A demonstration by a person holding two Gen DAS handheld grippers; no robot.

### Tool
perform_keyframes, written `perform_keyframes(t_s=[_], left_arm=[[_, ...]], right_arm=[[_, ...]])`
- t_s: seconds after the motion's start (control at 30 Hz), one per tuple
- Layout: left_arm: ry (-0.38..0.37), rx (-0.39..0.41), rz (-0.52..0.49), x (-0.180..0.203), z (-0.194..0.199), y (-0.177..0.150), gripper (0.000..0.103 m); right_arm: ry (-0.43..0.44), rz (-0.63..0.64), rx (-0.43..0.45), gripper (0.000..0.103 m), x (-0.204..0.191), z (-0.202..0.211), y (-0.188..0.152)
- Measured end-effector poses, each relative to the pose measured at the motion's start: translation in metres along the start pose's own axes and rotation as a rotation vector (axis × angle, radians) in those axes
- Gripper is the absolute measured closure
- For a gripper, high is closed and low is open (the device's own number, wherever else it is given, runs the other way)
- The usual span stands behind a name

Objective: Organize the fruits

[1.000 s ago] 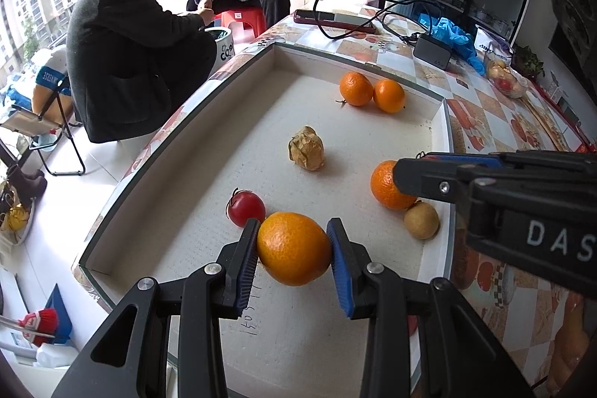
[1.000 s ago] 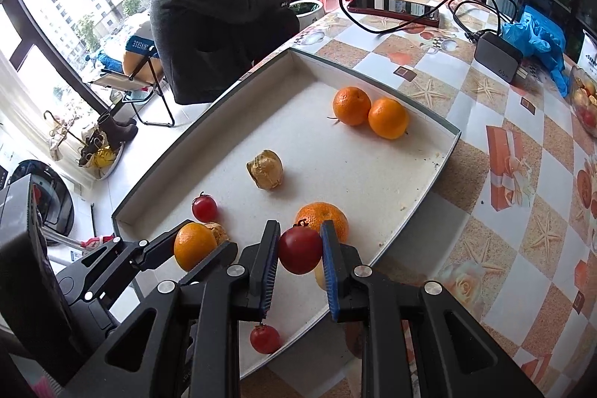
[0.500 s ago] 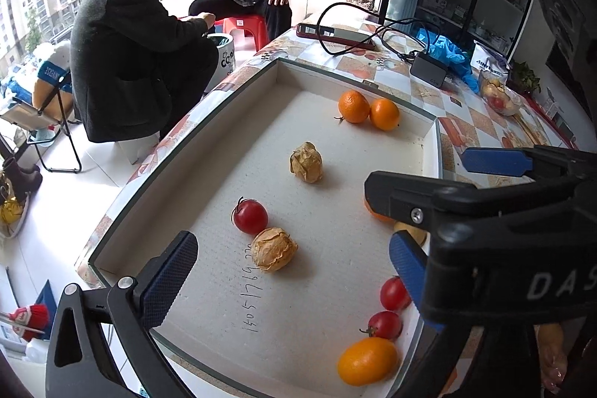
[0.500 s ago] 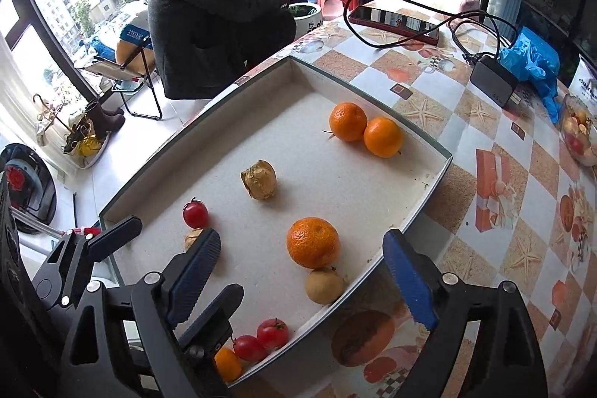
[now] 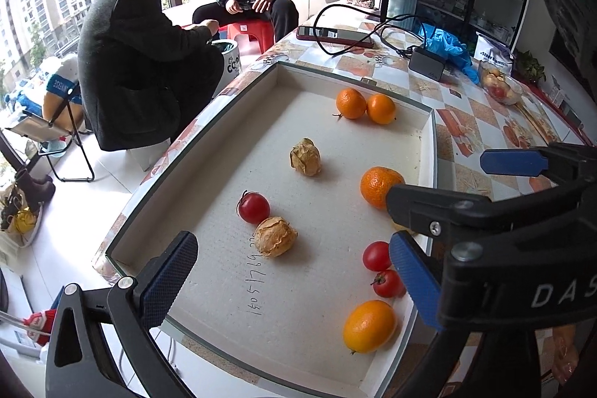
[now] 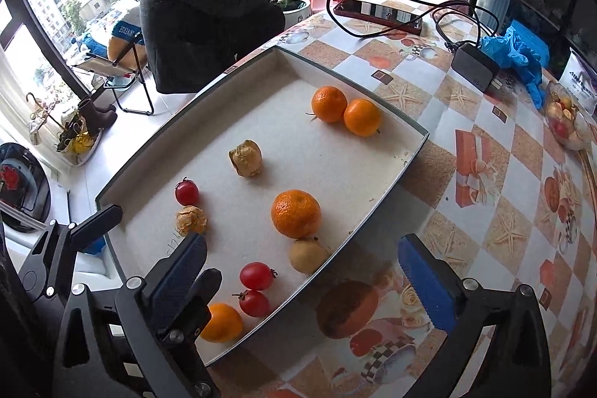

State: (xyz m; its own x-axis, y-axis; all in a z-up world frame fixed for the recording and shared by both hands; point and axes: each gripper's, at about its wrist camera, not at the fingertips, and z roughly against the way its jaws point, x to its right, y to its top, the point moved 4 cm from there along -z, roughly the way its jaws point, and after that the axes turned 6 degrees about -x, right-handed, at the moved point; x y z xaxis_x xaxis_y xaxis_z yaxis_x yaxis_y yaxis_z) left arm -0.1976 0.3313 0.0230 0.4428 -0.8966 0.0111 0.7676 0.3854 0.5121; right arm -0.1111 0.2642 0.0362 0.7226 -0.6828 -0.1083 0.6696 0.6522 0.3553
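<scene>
White tray (image 5: 429, 152) on the patterned table (image 6: 485, 174) holds all the fruit. Far end: two oranges (image 5: 350, 103) touching each other. Middle: one papery husked fruit (image 5: 305, 157). Left side: red tomato (image 5: 253, 207) just beside a second husked fruit (image 5: 275, 235). Right side: large orange (image 6: 296, 213) touching a small tan fruit (image 6: 306, 254). Near right corner: two small tomatoes (image 5: 377, 255) together, and a smooth orange (image 5: 369, 325) next to them by the near rim.

Handwritten digits on the tray floor (image 5: 257, 280), roughly "1405..."; not fully legible.

Left gripper (image 5: 294, 282) jaws spread wide, nothing between the pads, hovering over the near tray. Right gripper (image 6: 302, 280) also released wide, empty, over the tray's right rim. "DAS" printed on the right gripper body as seen in the left view.

Beyond the tray: phone (image 6: 377, 12), black charger (image 6: 474, 69) with cable, blue gloves (image 6: 515, 56), bag of fruit (image 6: 563, 122). Two people (image 5: 145, 77) sit by the window; white bucket (image 5: 231, 60) lettered "CO".
</scene>
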Motion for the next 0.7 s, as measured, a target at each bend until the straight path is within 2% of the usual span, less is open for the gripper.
perform_keyframes(t_s=[0.23, 0.7], left_arm=[[0.035, 0.005, -0.014, 0.0015, 0.0035, -0.0005, 0.000], [0.052, 0.006, -0.026, 0.0035, 0.0091, -0.0019, 0.000]], right_arm=[[-0.010, 0.004, -0.003, 0.000, 0.0002, 0.0017, -0.0050], [-0.010, 0.015, 0.005, 0.000, -0.0013, 0.0076, -0.0100]])
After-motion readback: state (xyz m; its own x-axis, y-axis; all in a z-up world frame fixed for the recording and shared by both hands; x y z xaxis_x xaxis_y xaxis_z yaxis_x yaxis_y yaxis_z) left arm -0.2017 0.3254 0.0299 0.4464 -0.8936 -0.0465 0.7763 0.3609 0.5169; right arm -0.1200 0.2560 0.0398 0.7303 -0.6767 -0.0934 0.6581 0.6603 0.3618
